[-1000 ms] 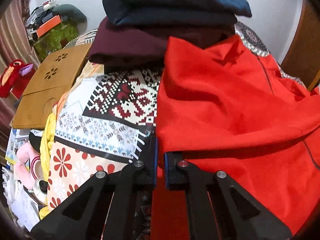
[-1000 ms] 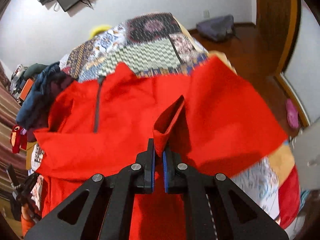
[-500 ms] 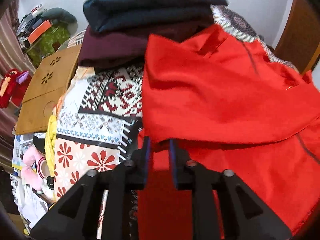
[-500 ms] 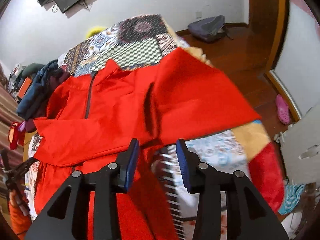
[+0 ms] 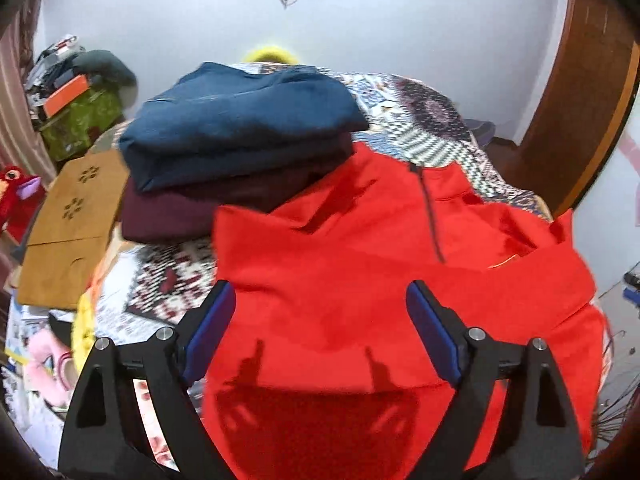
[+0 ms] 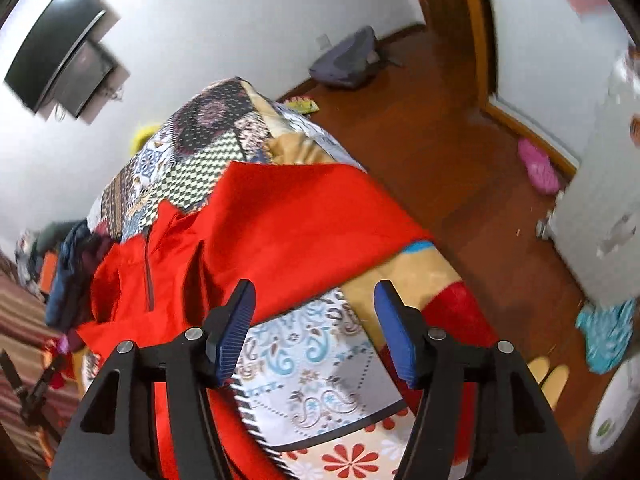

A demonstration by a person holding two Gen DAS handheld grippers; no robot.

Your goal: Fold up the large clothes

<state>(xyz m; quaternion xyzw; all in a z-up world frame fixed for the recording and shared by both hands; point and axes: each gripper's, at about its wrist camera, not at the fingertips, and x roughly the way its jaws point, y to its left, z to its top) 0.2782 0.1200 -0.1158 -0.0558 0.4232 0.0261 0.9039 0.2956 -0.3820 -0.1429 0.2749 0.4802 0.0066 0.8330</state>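
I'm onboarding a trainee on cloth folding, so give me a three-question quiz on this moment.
1. True or false: the left gripper is clamped on the red jacket.
2. What lies directly under the folded navy garment? A) maroon garment B) brown board C) yellow pillow
3. Fill in: the right gripper hangs open above the patterned ____.

Key: 1 false, it is open; 2 A, the maroon garment; 3 bedspread.

Left gripper (image 5: 320,336): black frame, blue pads, round silver screws.
Right gripper (image 6: 314,330): black frame, ribbed blue pads, silver screws.
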